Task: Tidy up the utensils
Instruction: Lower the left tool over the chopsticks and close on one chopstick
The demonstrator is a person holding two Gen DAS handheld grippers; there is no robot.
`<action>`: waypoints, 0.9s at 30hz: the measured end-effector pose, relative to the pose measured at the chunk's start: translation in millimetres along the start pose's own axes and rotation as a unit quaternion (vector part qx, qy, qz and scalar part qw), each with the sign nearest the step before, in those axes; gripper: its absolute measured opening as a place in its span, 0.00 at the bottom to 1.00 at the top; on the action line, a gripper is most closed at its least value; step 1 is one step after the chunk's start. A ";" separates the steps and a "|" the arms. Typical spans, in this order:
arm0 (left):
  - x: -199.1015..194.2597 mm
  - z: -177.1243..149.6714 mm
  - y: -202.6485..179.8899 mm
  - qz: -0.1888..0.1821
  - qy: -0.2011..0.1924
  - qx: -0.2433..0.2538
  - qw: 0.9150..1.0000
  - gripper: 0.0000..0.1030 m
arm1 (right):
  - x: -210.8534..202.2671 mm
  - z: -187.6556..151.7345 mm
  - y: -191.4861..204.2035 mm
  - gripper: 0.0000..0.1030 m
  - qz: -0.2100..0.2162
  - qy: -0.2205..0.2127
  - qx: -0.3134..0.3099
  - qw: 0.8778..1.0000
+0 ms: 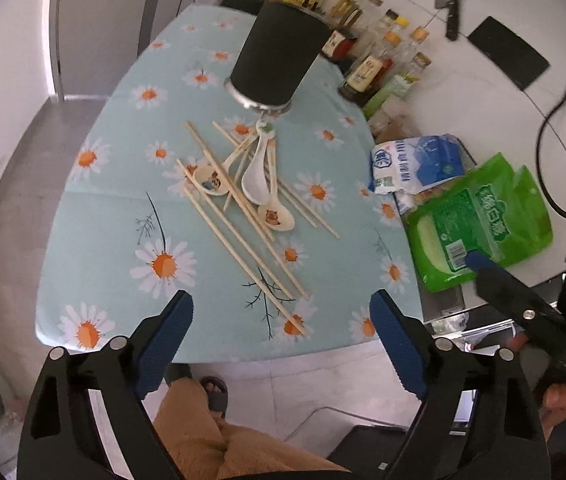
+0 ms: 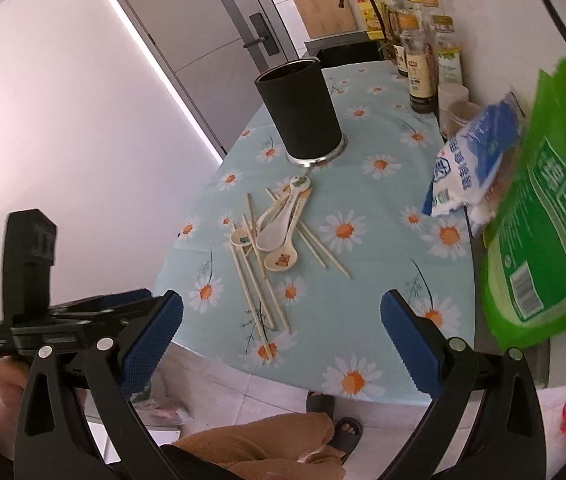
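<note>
Several wooden chopsticks (image 1: 243, 236) (image 2: 257, 280) lie crossed in a loose pile mid-table, with three ceramic spoons among them: a white one (image 1: 257, 182) (image 2: 277, 226) and two with printed bowls (image 1: 209, 180) (image 1: 275, 216). Behind the pile stands a tall black utensil holder (image 1: 279, 56) (image 2: 301, 110), upright. My left gripper (image 1: 281, 312) hovers over the near table edge, open and empty. My right gripper (image 2: 281, 312) hangs likewise at the near edge, open, nothing between its fingers. In the right wrist view the left gripper's body (image 2: 55, 320) shows at the lower left.
The table wears a light blue daisy cloth (image 1: 123, 240) (image 2: 383, 208). Along the right side sit a green bag (image 1: 479, 224) (image 2: 543, 220), a blue-white bag (image 1: 415, 164) (image 2: 471, 160) and several bottles (image 1: 367, 64) (image 2: 419, 48). A cleaver (image 1: 447, 0) hangs on the wall. A person's leg and slipper (image 2: 335, 428) are below.
</note>
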State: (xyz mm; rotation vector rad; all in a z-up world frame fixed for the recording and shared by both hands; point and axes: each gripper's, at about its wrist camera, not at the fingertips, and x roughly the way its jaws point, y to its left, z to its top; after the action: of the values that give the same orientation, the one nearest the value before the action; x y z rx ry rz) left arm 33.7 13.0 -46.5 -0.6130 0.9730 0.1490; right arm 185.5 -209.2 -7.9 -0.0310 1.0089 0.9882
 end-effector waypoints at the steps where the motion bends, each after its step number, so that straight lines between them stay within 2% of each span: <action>1: 4.8 1.8 3.2 -0.001 0.005 -0.006 1.000 0.78 | 0.9 2.5 0.7 0.95 0.001 0.001 -0.001 1.000; 2: 10.8 3.7 7.1 -0.004 0.012 -0.015 1.000 0.76 | 2.0 5.8 1.4 0.95 -0.001 0.002 -0.001 1.000; 6: 40.2 12.9 26.8 -0.025 0.051 -0.064 0.996 0.54 | 7.0 14.5 3.9 0.95 -0.012 0.007 -0.003 1.000; 12: 69.8 29.5 38.5 -0.005 0.085 -0.095 0.992 0.33 | 8.9 21.4 1.8 0.95 -0.013 0.003 0.004 1.000; 15: 81.1 38.4 37.2 0.037 0.106 -0.092 0.989 0.33 | 10.0 20.3 -1.7 0.95 -0.007 0.001 0.012 1.000; 19: 95.7 48.0 35.5 0.067 0.133 -0.091 0.985 0.30 | 8.8 16.3 -6.6 0.95 0.004 -0.005 0.024 1.000; 21: 103.5 51.6 36.7 0.071 0.144 -0.092 0.983 0.29 | 7.9 14.5 -8.6 0.95 0.010 -0.007 0.031 0.999; 22: 107.1 51.6 38.2 0.077 0.151 -0.096 0.981 0.25 | 5.9 13.8 -9.2 0.95 0.012 -0.010 0.032 0.999; 27: 114.4 52.9 35.6 0.103 0.167 -0.095 0.976 0.25 | -9.9 7.9 -15.8 0.95 0.018 -0.030 0.045 0.998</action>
State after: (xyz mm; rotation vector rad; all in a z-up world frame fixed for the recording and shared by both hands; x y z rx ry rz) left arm 123.5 54.4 -132.4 -0.7268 1.3605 0.3345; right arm 200.5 -221.7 -2.6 0.0921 1.0018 0.9705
